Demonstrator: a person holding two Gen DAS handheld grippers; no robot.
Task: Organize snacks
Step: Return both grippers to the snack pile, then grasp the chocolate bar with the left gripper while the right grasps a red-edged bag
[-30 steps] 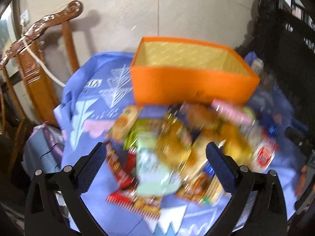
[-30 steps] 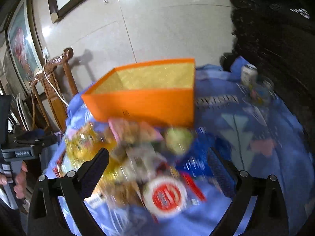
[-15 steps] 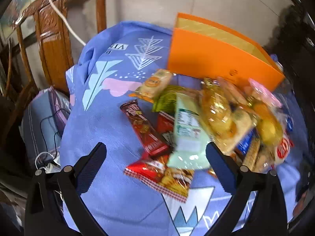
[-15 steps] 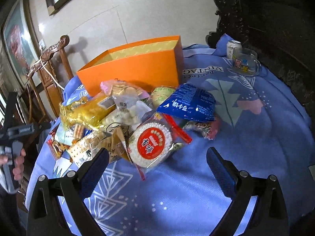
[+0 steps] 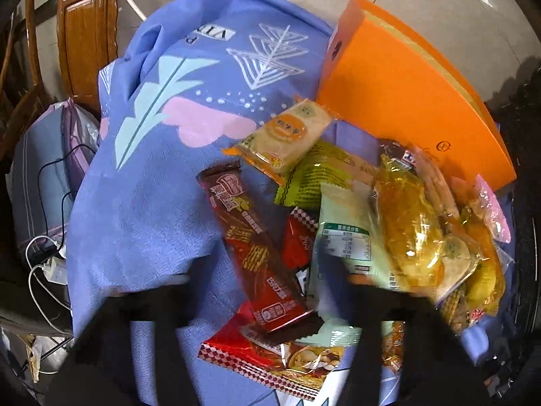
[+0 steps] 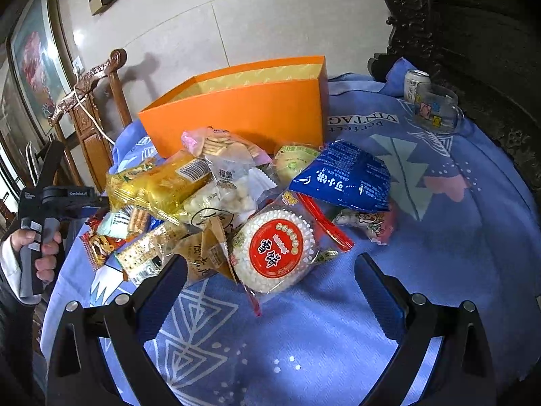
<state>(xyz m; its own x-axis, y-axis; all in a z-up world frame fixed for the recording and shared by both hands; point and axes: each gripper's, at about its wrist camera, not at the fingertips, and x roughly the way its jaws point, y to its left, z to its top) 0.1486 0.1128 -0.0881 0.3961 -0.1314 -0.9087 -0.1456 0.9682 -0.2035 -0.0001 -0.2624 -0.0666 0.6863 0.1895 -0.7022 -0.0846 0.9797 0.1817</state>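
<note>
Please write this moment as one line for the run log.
left gripper: open, low over brown wafer bar | right gripper: open, empty, near round rice cracker pack | orange box: no snacks visible inside

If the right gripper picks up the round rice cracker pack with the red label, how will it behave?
The rice cracker pack looks light, being puffed food in thin film. The clear wrapper is probably slippery and crinkly. The crackers seem brittle, so a hard squeeze may crush them.
</note>
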